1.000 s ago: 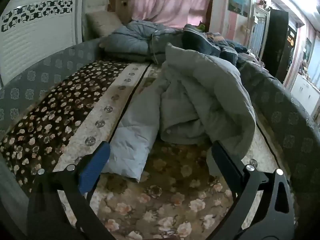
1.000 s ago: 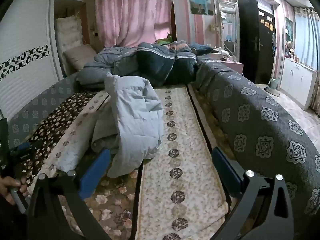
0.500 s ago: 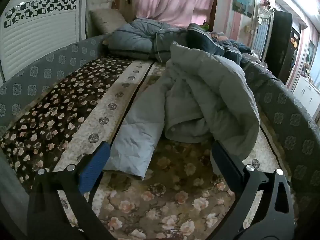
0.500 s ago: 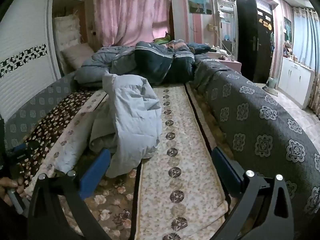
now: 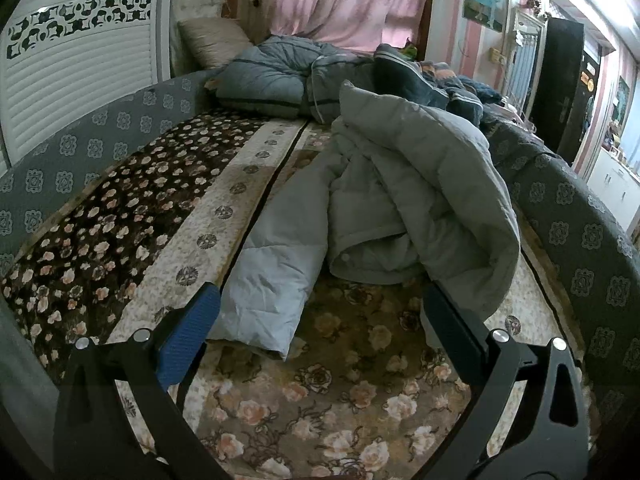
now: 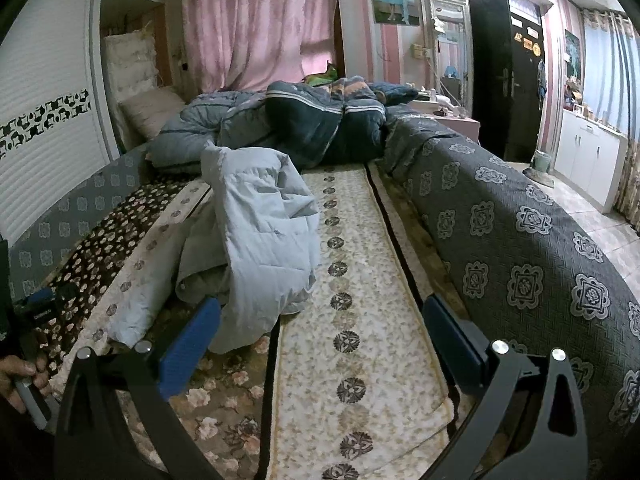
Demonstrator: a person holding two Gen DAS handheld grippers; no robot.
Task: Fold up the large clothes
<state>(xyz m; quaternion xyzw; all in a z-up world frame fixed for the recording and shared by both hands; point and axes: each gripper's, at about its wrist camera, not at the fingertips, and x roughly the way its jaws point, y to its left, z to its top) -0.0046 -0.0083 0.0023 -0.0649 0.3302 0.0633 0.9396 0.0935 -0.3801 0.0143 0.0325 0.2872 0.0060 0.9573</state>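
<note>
Grey padded jacket (image 5: 404, 196) lies crumpled on the bed (image 5: 348, 380).
Left claw (image 5: 320, 320) and right claw (image 6: 320, 320) are spread, empty; grabbing one slippery layer may drag the heap instead of spreading it.

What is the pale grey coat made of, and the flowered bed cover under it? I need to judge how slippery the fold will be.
The pale grey coat looks like a padded, quilted synthetic shell with a matte sheen: stitched channels, puffy folds. The flowered bed cover looks like plush or velvety printed fabric, though the pile is not clear.
</note>
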